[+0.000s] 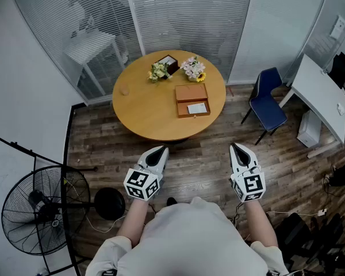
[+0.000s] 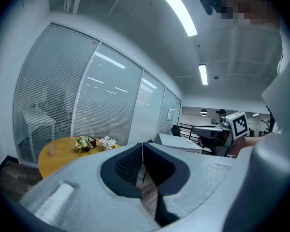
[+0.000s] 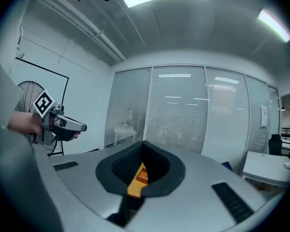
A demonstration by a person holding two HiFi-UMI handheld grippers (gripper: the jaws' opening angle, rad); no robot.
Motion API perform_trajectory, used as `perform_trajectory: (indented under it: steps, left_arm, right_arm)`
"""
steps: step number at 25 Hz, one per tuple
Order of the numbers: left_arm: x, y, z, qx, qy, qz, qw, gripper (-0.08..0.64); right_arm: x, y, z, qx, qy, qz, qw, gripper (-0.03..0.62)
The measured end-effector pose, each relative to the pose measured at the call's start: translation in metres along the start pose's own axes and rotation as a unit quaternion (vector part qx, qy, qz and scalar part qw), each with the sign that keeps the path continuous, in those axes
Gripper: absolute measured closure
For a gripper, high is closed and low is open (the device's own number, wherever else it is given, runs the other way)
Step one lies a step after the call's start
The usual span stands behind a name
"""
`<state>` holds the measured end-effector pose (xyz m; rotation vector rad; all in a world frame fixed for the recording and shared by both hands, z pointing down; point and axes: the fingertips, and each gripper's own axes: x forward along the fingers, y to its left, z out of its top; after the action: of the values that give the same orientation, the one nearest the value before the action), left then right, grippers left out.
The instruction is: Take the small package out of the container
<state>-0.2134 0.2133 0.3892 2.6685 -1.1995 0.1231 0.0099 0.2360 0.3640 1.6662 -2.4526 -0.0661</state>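
Observation:
A brown flat container (image 1: 191, 93) lies on the round wooden table (image 1: 146, 111), right of the middle. In its near half rests a small white package (image 1: 197, 108). Both grippers hang over the wooden floor, well short of the table's near edge. My left gripper (image 1: 160, 151) points towards the table with its jaws together and nothing between them; its own view shows the shut tips (image 2: 143, 144). My right gripper (image 1: 236, 148) is likewise shut and empty (image 3: 144, 143), level with the left one.
Two flower bunches (image 1: 194, 68) (image 1: 159, 71) and a dark box (image 1: 168, 63) stand at the table's far side, a small cup (image 1: 124, 89) at its left. A blue chair (image 1: 267, 99) and a white desk (image 1: 322, 94) are on the right, a black fan (image 1: 37, 209) lower left.

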Motion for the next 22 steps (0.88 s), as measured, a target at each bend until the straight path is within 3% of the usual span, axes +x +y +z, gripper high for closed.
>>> perform_trajectory:
  steps: [22]
  left_arm:
    - [0.005, -0.016, -0.010, 0.001, 0.012, 0.004, 0.9999, 0.540]
  right_arm:
    - [-0.011, -0.016, -0.014, 0.033, 0.003, -0.001, 0.999, 0.589]
